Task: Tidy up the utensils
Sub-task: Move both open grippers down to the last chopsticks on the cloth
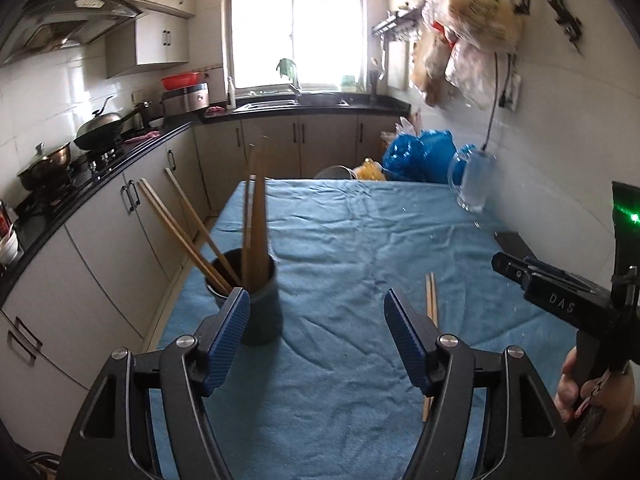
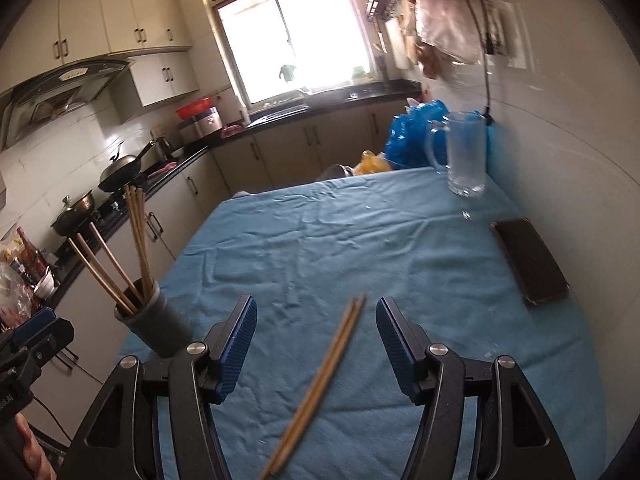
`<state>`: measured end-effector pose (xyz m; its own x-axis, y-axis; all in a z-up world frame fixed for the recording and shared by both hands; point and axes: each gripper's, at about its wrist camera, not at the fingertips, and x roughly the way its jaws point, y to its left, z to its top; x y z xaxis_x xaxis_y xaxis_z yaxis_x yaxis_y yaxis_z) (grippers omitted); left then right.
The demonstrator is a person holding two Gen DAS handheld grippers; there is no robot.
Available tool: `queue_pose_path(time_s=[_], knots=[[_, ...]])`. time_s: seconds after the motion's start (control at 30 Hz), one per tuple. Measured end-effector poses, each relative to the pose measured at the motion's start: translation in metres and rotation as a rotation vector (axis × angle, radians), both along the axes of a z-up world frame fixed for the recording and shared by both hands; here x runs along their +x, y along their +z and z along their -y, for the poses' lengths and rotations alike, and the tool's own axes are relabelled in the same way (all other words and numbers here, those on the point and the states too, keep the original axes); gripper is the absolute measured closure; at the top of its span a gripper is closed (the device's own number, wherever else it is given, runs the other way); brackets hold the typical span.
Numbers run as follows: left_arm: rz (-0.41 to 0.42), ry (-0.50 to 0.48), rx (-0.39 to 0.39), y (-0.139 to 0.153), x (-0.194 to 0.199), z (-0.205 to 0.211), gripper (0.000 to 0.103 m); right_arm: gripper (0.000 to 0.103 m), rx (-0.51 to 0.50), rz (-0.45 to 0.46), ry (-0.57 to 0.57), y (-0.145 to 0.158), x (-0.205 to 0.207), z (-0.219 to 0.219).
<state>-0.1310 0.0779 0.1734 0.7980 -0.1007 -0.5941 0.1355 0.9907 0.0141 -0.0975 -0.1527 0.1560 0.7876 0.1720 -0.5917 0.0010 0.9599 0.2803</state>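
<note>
Tablecloth (image 2: 360, 248), blue and creased, covers a table in a narrow kitchen; we note a glass mug (image 2: 466, 156) and a dark phone (image 2: 530, 260) near the wall. Loose chopsticks (image 2: 320, 384), thin and tan, lie between the spread right gripper (image 2: 316, 340). Left gripper (image 1: 316, 332) is spread, empty, beside the dark holder (image 1: 256, 300) of upright chopsticks.

Bright window (image 1: 296, 28) over a black countertop (image 1: 304, 106) — beige cabinets (image 1: 120, 236), white tiled wall (image 1: 560, 152), blue-clothed table (image 1: 360, 248).
</note>
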Motion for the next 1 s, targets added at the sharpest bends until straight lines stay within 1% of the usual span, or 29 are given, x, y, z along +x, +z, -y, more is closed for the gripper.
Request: queue_pose_path(time_s=[0.2,0.4,0.5,0.6,0.67,0.77,0.8,0.83,0.87,0.9,0.93,1.0], knots=[[-0.035,-0.027,0.043,-0.009,0.004,0.021,0.033,0.036,0.027,-0.012,-0.021,-0.010,-0.008,0.020],[-0.082,-0.062,0.050,-0.025,0.022,0.039,0.033,0.035,0.045,-0.037,-0.042,-0.024,-0.009,0.038],[-0.105,-0.103,0.028,-0.041,0.039,0.049,0.033,0.035,0.057,-0.056,-0.054,-0.033,-0.008,0.048],[-0.140,-0.170,-0.017,-0.058,0.061,0.061,0.033,0.035,0.069,-0.074,-0.065,-0.042,-0.007,0.058],[-0.181,-0.213,-0.052,-0.073,0.077,0.072,0.033,0.035,0.077,-0.079,-0.067,-0.046,-0.006,0.061],[-0.282,-0.265,-0.109,-0.098,0.105,0.090,0.034,0.035,0.086,-0.087,-0.068,-0.052,-0.003,0.067],[-0.313,-0.274,-0.118,-0.108,0.114,0.096,0.037,0.035,0.090,-0.089,-0.066,-0.054,-0.002,0.069],[-0.338,-0.280,-0.116,-0.116,0.123,0.102,0.044,0.035,0.092,-0.090,-0.065,-0.056,-0.002,0.070],[-0.353,-0.283,-0.111,-0.122,0.127,0.107,0.048,0.035,0.095,-0.093,-0.064,-0.057,-0.001,0.071],[-0.373,-0.286,-0.106,-0.130,0.133,0.112,0.055,0.035,0.098,-0.096,-0.061,-0.059,0.000,0.073],[-0.395,-0.291,-0.105,-0.138,0.140,0.117,0.058,0.035,0.102,-0.099,-0.058,-0.060,0.002,0.074],[-0.406,-0.297,-0.105,-0.147,0.144,0.123,0.059,0.035,0.105,-0.104,-0.054,-0.064,0.004,0.075]])
